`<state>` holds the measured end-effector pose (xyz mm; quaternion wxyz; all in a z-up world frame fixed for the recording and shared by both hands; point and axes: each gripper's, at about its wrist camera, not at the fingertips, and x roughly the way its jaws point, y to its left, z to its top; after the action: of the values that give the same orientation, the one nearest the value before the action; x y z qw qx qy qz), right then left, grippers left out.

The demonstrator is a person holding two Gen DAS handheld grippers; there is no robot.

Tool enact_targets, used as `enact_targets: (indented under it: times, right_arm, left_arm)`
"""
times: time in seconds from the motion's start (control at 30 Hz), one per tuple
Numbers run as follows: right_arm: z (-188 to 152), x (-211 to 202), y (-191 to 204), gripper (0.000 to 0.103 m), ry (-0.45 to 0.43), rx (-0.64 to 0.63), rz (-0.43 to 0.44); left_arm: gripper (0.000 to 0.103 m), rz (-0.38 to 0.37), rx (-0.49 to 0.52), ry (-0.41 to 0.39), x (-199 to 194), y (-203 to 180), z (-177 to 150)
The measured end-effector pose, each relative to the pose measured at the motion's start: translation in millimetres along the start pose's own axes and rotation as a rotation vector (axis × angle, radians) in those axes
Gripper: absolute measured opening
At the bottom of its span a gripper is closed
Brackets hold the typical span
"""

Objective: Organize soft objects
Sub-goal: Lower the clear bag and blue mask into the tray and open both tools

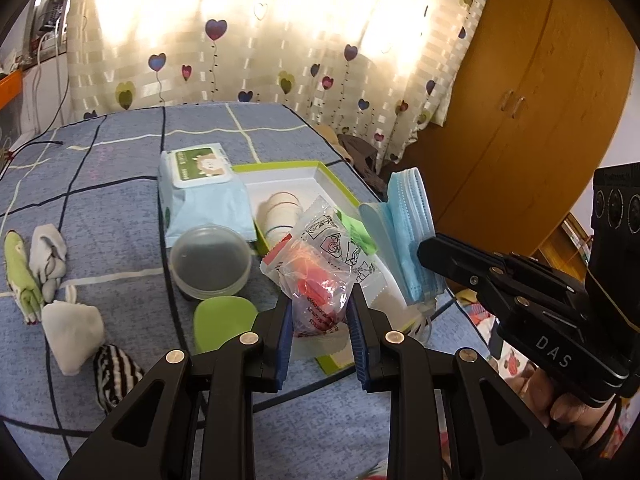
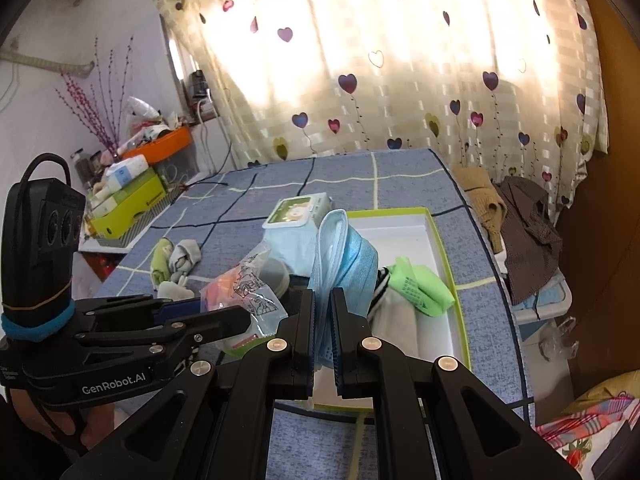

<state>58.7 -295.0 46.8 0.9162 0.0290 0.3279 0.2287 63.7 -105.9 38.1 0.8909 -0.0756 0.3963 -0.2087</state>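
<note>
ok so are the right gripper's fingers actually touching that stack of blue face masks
Touching. The right wrist view shows the right gripper with both fingers pressed against the blue face masks, which stand pinched upright between them over the green-rimmed box.

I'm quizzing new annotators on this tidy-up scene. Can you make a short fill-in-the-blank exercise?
1. The left claw grips a clear crinkly plastic packet with ____ contents.
2. The right claw grips a stack of ____ pleated face masks.
3. The green-rimmed white cardboard box lies on a ____ checked bedsheet.

Missing words: red; blue; blue
</note>
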Motion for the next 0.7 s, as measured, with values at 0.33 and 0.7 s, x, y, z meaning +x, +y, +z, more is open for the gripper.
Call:
enact_targets:
  times: [0.33, 0.7]
  right_arm:
    - [-3, 2, -22, 0.007, 0.010, 0.032, -0.023]
    - [-13, 18, -53, 0.007, 0.054, 0.085, -0.051]
  left_arm:
    - [0.027, -0.011, 0.013, 0.039, 20, -8, 2]
    - [0.027, -0.026, 0.026, 0.118, 53, -16, 0]
